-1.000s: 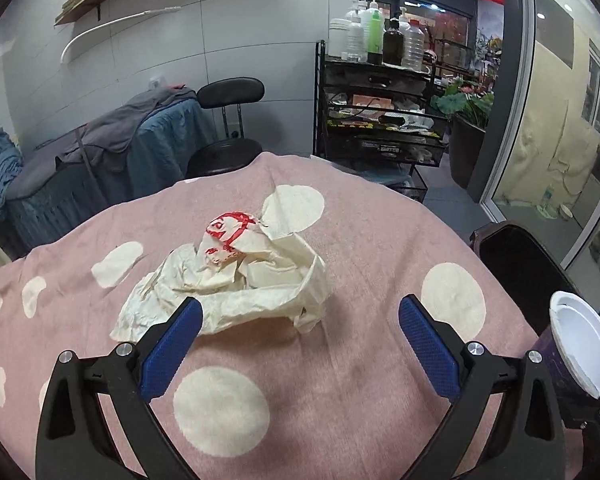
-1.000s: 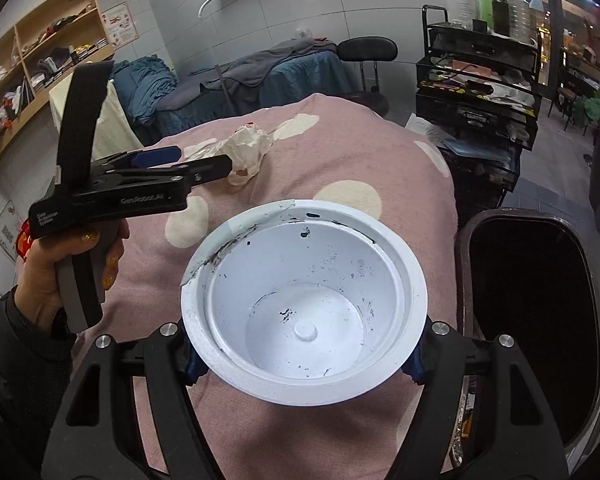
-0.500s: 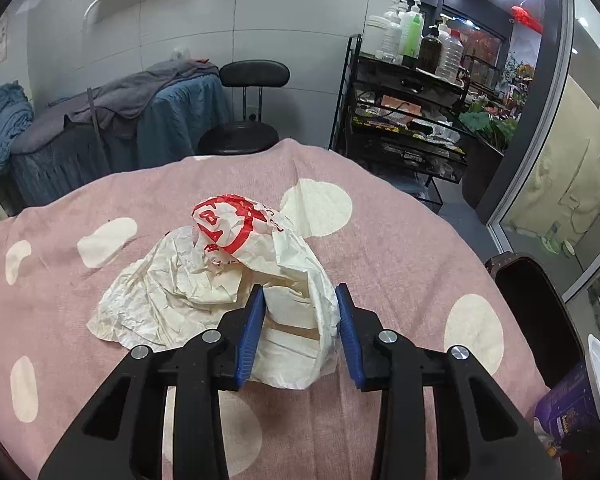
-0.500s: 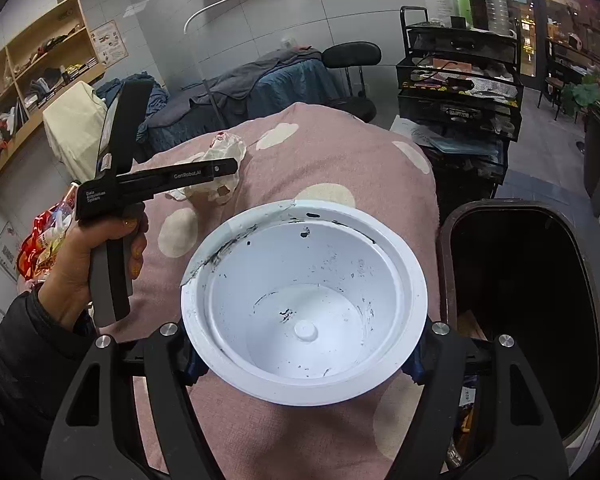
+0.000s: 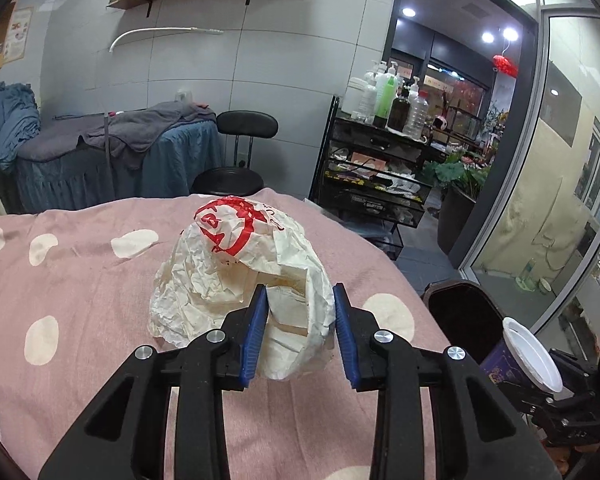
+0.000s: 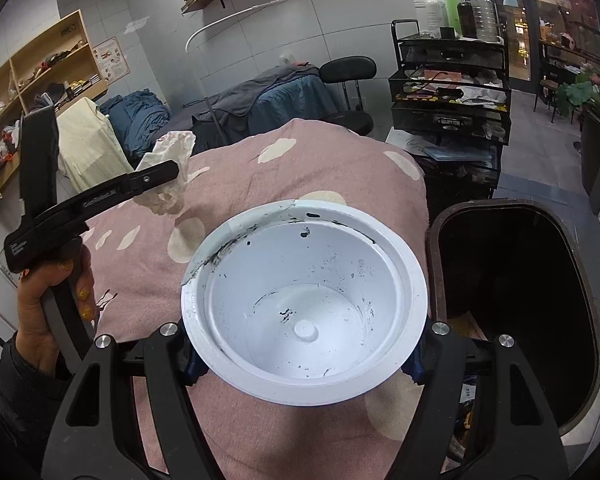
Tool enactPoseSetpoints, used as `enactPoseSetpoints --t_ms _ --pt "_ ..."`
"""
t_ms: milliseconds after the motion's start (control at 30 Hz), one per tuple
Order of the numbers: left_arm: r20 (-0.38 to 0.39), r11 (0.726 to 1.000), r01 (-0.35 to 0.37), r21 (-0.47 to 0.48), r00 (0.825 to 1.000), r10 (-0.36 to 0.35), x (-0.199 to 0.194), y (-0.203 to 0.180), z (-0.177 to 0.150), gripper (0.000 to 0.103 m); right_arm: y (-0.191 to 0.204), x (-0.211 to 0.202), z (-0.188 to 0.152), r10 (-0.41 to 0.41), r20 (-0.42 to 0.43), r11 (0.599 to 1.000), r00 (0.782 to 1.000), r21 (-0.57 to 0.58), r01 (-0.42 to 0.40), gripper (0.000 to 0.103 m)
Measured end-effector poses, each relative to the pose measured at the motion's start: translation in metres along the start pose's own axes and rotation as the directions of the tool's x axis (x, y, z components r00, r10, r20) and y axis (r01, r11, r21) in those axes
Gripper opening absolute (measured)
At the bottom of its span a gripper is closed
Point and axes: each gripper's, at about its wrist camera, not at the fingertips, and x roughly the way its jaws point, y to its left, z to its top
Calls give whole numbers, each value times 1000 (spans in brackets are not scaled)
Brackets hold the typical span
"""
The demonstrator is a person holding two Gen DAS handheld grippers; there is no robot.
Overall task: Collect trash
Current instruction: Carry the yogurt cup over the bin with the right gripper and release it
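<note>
Carriage of waste to the bin (image 6: 512,312): left gripper (image 5: 300,330) clamps the crumpled wrapper (image 5: 240,272), lifted clear of the spotted cloth (image 5: 80,300); right gripper (image 6: 304,360) grips the empty cup (image 6: 304,300). Best practice, by judgement: keep both grips firm until each item hangs over the opening.
</note>
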Motion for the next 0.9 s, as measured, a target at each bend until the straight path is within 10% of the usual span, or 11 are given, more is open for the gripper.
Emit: enactPoseSetpoints --t_ms 900 --pt "100 975 221 -31 971 -217 -58 -70 -28 33 -71 -46 -36 -174 64 978 983 124 165 72"
